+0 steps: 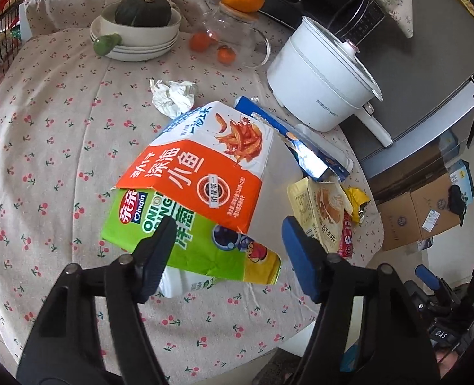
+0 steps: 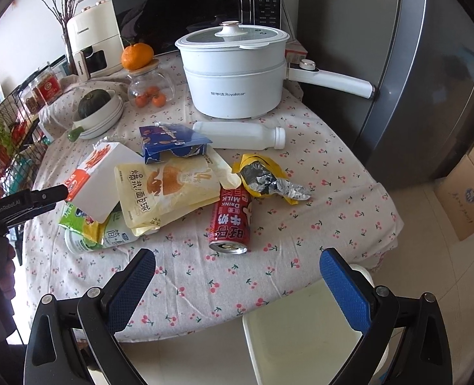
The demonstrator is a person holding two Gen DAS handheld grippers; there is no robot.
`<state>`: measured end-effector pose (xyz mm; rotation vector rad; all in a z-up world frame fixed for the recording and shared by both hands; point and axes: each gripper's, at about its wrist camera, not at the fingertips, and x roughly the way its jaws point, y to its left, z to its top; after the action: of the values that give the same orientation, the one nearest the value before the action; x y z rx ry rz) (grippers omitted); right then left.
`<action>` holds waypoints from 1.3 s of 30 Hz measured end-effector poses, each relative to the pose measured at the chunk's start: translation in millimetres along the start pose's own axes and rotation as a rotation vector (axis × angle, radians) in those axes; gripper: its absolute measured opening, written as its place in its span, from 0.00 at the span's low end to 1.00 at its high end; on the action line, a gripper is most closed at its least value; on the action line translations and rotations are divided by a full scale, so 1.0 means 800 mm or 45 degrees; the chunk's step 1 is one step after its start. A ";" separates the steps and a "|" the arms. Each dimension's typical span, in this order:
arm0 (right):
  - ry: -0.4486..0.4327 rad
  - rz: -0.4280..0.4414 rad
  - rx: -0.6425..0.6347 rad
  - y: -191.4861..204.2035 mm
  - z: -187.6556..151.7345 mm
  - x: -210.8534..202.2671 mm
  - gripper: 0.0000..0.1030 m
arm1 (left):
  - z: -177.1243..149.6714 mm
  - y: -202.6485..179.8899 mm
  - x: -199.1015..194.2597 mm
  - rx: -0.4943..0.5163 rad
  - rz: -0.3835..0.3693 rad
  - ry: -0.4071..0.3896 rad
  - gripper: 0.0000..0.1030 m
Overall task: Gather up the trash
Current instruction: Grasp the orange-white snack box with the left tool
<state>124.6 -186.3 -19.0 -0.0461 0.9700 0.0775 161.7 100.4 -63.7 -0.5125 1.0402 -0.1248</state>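
Trash lies on the cherry-print tablecloth (image 2: 301,173). My left gripper (image 1: 227,240) is open, its fingers either side of a green onion-ring bag (image 1: 185,240) under an orange-and-white fish snack box (image 1: 205,166). A crumpled tissue (image 1: 172,94) lies beyond. My right gripper (image 2: 237,276) is open and empty over the table's front edge, just short of a red milk can (image 2: 232,221). The right wrist view also shows a yellow bread bag (image 2: 169,189), a blue box (image 2: 172,142), a white bottle (image 2: 240,134), a crumpled yellow foil wrapper (image 2: 266,179) and the snack box (image 2: 99,176).
A white electric pot (image 2: 233,73) with a long handle, a glass jar (image 2: 148,86) with oranges, stacked bowls holding a green squash (image 2: 95,102), a microwave (image 2: 198,6) and a fridge (image 2: 429,64) stand behind. A white bin (image 2: 304,330) sits below the table's front edge. Cardboard boxes (image 2: 471,199) are at the right.
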 end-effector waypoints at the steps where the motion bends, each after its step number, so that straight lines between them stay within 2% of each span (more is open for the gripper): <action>1: 0.003 -0.002 -0.005 0.001 -0.001 0.001 1.00 | 0.001 0.008 0.003 -0.053 -0.019 -0.005 0.62; 7: 0.024 -0.028 0.015 -0.005 -0.002 0.010 1.00 | 0.005 0.035 0.022 -0.300 -0.195 -0.047 0.47; 12: 0.054 -0.005 0.074 -0.017 0.000 0.020 1.00 | 0.011 0.038 0.023 -0.393 -0.254 -0.121 0.18; 13: 0.061 0.002 0.089 -0.019 0.001 0.022 1.00 | 0.012 0.038 0.019 -0.395 -0.263 -0.141 0.16; 16: 0.081 0.011 0.124 -0.025 0.004 0.029 1.00 | 0.018 0.025 0.004 -0.335 -0.262 -0.191 0.09; 21: 0.107 0.011 0.176 -0.038 0.010 0.044 1.00 | 0.017 -0.012 -0.035 -0.137 -0.230 -0.296 0.02; 25: 0.127 0.045 0.240 -0.047 0.017 0.059 0.99 | 0.009 -0.042 -0.068 0.049 -0.173 -0.377 0.02; 28: 0.145 0.084 0.271 -0.048 0.022 0.072 0.96 | -0.001 -0.052 -0.087 0.142 -0.153 -0.405 0.02; 32: 0.190 0.108 0.266 -0.038 0.024 0.096 0.81 | -0.014 -0.060 -0.102 0.209 -0.143 -0.431 0.02; 39: 0.278 0.165 0.285 -0.021 0.018 0.150 0.61 | -0.031 -0.066 -0.110 0.277 -0.135 -0.434 0.02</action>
<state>205.7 -196.3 -110.2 0.2182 1.1945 0.0842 102.8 75.4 20.6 -0.3746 0.6573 -0.2332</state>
